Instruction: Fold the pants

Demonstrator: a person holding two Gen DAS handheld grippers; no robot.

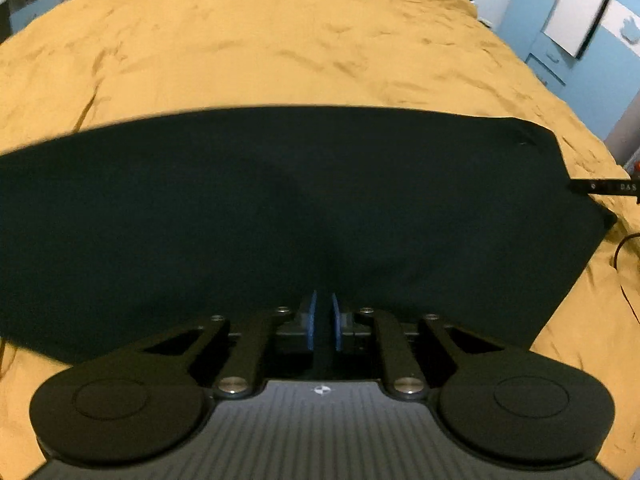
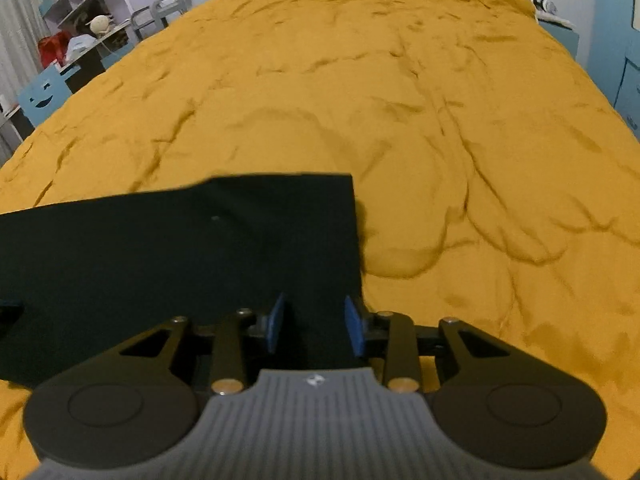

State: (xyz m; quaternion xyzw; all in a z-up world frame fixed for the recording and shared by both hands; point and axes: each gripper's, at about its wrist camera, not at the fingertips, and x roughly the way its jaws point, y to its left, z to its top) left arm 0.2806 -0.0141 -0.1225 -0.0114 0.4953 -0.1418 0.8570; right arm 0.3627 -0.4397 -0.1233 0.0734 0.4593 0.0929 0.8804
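Below, dark pants (image 1: pixel 280 208) run between both claws: left claw (image 1: pixel 324 316) pinching them, right claw (image 2: pixel 316 320) parted.

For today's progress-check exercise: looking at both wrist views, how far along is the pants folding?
Done: the dark pants lie flat as one long panel on the yellow bedspread, apparently already folded lengthwise. In hand: the left hand-held gripper pinches the near edge; the right hand-held gripper straddles the near edge by the panel's end, pads apart. Left: folding end to end.
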